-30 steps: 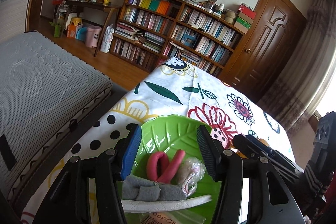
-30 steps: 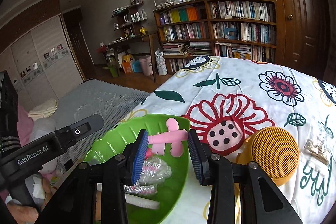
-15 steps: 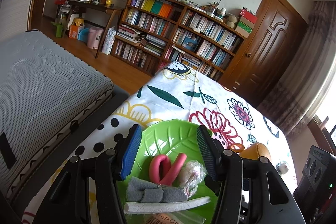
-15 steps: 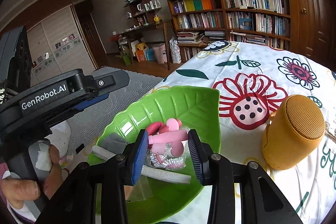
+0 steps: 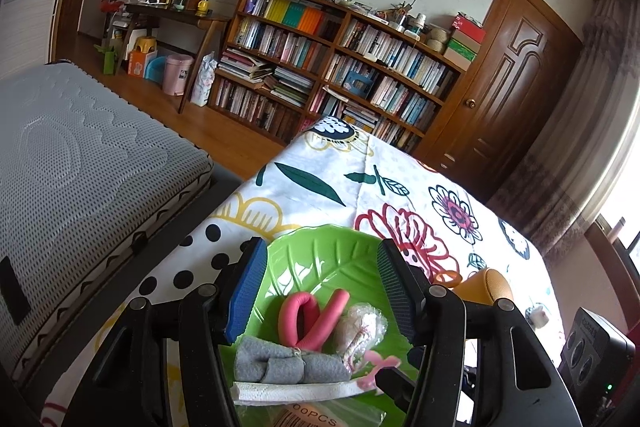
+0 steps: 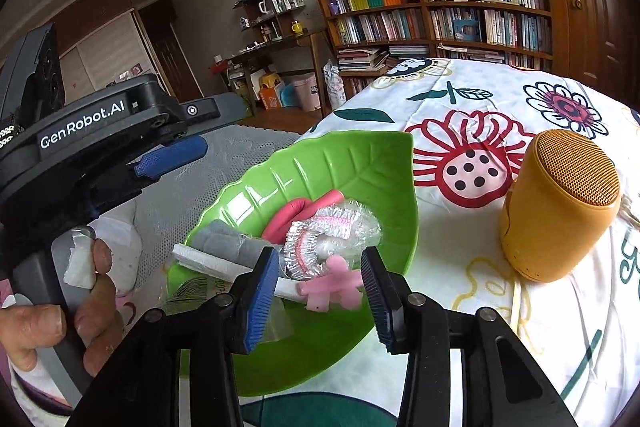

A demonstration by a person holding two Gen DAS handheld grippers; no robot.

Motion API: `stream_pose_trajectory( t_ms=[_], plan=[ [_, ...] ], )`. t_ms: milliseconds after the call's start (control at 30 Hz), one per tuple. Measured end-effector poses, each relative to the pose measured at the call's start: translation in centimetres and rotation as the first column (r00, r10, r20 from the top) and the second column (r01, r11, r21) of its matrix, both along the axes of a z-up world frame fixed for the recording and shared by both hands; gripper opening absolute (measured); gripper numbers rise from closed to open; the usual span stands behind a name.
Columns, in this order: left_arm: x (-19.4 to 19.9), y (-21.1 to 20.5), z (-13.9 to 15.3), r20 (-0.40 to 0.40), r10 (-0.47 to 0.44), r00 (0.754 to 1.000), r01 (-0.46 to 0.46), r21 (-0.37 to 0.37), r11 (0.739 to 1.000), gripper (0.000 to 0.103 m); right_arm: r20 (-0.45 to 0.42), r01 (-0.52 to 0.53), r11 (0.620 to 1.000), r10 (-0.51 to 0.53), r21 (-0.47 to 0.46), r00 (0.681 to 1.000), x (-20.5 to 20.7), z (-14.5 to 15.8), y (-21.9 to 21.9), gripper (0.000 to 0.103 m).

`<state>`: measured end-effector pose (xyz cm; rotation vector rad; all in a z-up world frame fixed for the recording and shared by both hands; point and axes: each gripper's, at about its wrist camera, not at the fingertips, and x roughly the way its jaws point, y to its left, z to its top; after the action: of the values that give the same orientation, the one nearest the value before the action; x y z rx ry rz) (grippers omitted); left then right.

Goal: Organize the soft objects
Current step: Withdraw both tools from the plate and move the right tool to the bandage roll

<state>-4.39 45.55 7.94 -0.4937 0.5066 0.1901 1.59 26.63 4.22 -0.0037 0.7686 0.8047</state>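
A green leaf-shaped plate (image 5: 320, 255) (image 6: 340, 163) sits on the flowered tablecloth. It holds a bent pink foam roller (image 5: 308, 315) (image 6: 296, 211), a grey felt roll (image 5: 280, 363) (image 6: 236, 243), a clear plastic-wrapped bundle (image 5: 360, 327) (image 6: 336, 227) and a white strip (image 5: 288, 391) (image 6: 212, 263). A small pink foam piece (image 6: 332, 291) (image 5: 378, 367) lies blurred at the plate's near edge. It sits between the fingers of my right gripper (image 6: 320, 291), which is open, with a gap at the left pad. My left gripper (image 5: 320, 287) hangs open above the plate, holding nothing.
A yellow mesh-topped speaker (image 6: 560, 207) (image 5: 484, 287) stands just right of the plate. A hand (image 6: 92, 287) holds the left gripper's handle at the table's left edge. A grey mattress (image 5: 80, 167) lies left of the table. Bookshelves (image 5: 340, 67) and a door stand behind.
My right gripper came down over the plate's near side with the pink foam piece, and its fingers have widened. The piece now sits loose and lower. The left gripper barely moved.
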Motion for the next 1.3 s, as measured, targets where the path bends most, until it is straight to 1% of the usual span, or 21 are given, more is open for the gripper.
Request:
stream_pose_trajectory(
  t_ms=[300,367,500,667,900,933,1033,1200,1300],
  plan=[
    [0.1,-0.2,0.1,0.000,-0.004,1.000,0.004,0.001,1.000,0.060,0.029,0.008,1.000,-0.008,-0.013,1.000,-1.1,0.0,-0.8,0.048],
    [0.1,-0.3,0.1,-0.001,-0.007,1.000,0.007,0.001,1.000,0.060,0.036,0.012,1.000,-0.012,-0.006,0.999,-1.3,0.1,-1.2,0.048],
    [0.2,-0.8,0.3,-0.006,-0.015,1.000,0.015,0.010,1.000,0.064,0.038,0.028,1.000,-0.029,0.004,0.999,-1.5,0.4,-2.3,0.048],
    [0.3,-1.3,0.3,-0.005,-0.026,1.000,0.026,0.022,0.999,0.064,0.041,0.064,0.998,-0.064,0.011,0.997,-1.8,0.5,-4.1,0.048],
    [0.4,-2.1,-0.1,-0.007,-0.045,0.999,0.045,0.036,0.998,0.065,0.041,0.151,0.988,-0.152,0.010,0.988,-1.4,0.3,-7.4,0.048],
    [0.5,-2.3,-0.1,-0.010,-0.048,0.999,0.048,0.039,0.998,0.065,0.040,0.170,0.985,-0.170,0.007,0.985,-1.3,0.2,-7.9,0.051],
    [0.5,-2.9,-0.4,-0.018,-0.058,0.998,0.059,0.054,0.997,0.067,0.031,0.231,0.973,-0.231,0.005,0.973,-0.7,0.0,-9.6,0.054],
    [0.5,-4.1,-0.5,-0.023,-0.080,0.997,0.082,0.072,0.994,0.073,0.004,0.313,0.950,-0.313,0.020,0.950,0.2,-0.1,-12.1,0.055],
    [0.8,-4.7,-0.6,-0.029,-0.093,0.995,0.095,0.077,0.992,0.074,-0.013,0.353,0.935,-0.353,0.025,0.936,0.6,-0.5,-13.4,0.055]
  ],
)
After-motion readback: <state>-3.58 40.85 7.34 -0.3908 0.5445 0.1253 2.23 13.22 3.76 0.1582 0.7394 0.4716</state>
